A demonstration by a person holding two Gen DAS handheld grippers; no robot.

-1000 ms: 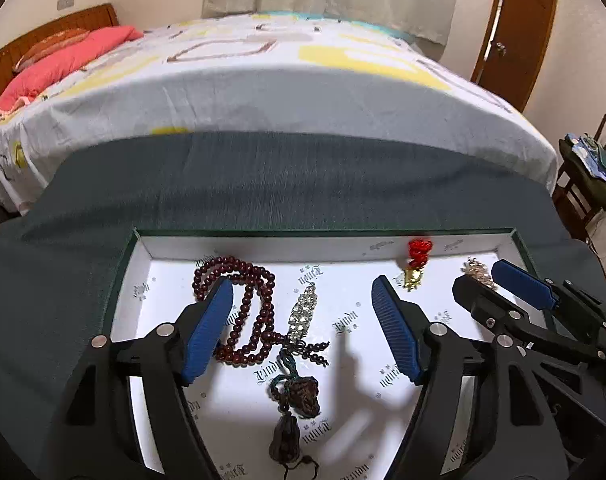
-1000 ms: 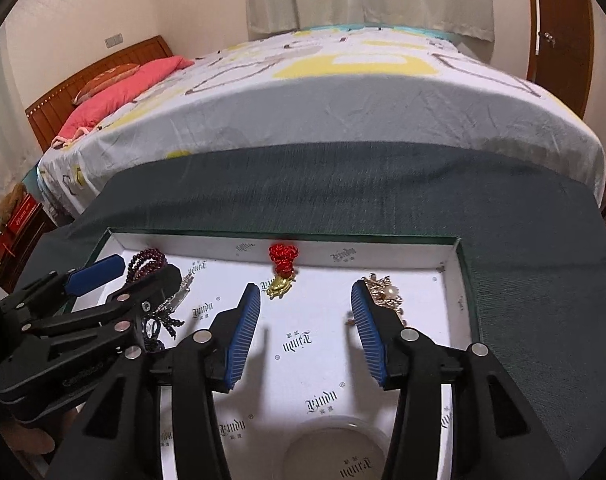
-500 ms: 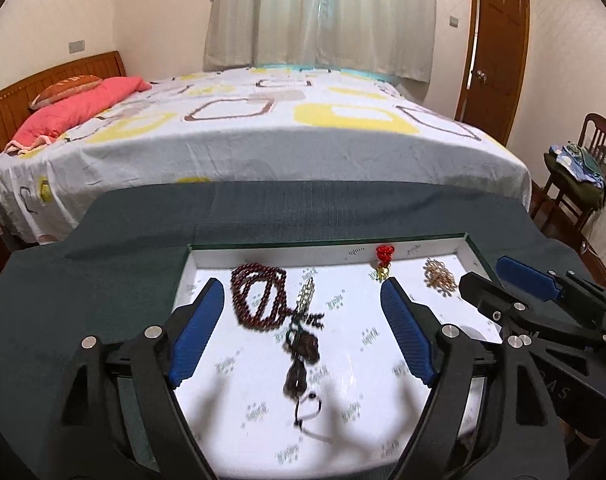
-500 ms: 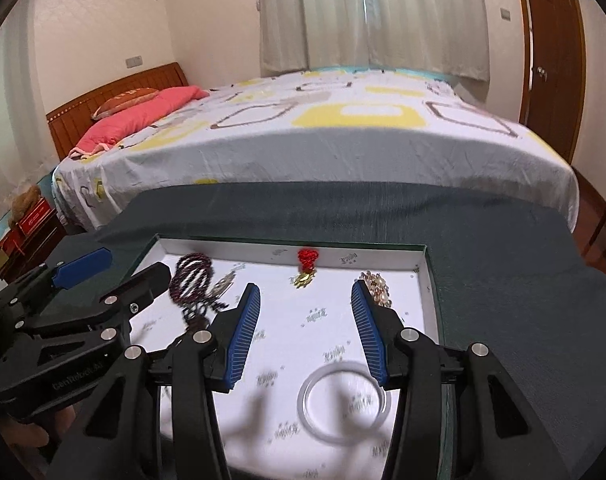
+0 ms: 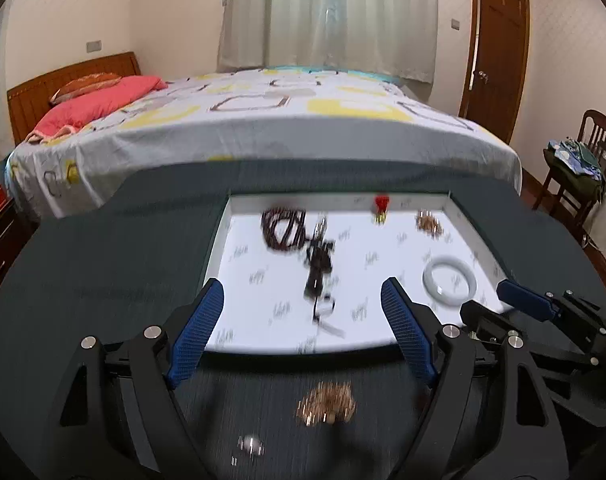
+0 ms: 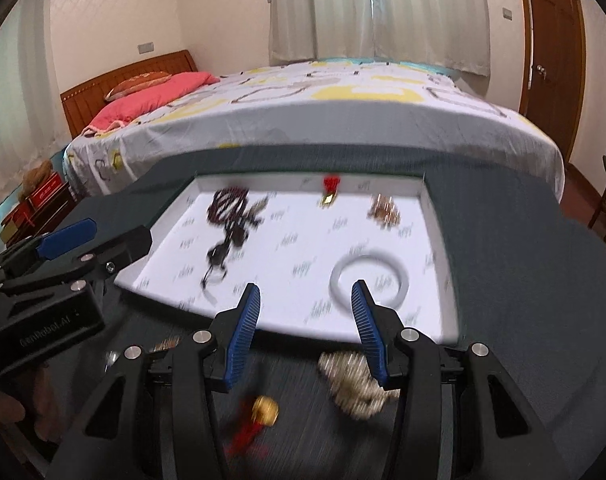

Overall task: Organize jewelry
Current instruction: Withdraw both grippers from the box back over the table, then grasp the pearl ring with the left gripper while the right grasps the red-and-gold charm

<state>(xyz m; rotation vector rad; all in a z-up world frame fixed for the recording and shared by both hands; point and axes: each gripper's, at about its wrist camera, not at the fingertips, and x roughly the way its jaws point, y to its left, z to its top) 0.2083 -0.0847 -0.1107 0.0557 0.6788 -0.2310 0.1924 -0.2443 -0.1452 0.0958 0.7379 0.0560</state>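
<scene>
A white-lined tray [image 5: 218, 240] [image 6: 434, 216] sits on dark cloth. In it lie a dark red bead necklace [image 5: 283, 228] [image 6: 227, 206], a dark tasselled pendant [image 5: 319, 266], a red knot charm [image 5: 381, 206] [image 6: 331, 188], a gold brooch [image 5: 429, 222] [image 6: 383, 212] and a white bangle [image 5: 449, 280] [image 6: 369, 280]. On the cloth in front of it lie a gold cluster [image 5: 327, 402] [image 6: 355, 384], a gold bell with a red tassel [image 6: 263, 412] and a small silvery piece [image 5: 251, 446]. My left gripper [image 5: 303, 286] [image 6: 119, 232] and right gripper [image 6: 306, 290] [image 5: 495, 306] hang open over the tray's near edge, holding nothing.
A bed [image 5: 303, 128] with a patterned sheet and a pink pillow lies just beyond the cloth. A wooden door [image 5: 495, 44] and a chair [image 5: 575, 160] piled with clothes stand to the right. A low cabinet [image 6: 31, 208] stands at the left.
Both grippers have drawn back from inside the tray to its near edge. The bangle and the loose pieces on the cloth have come into view. The left jaws stand a little wider.
</scene>
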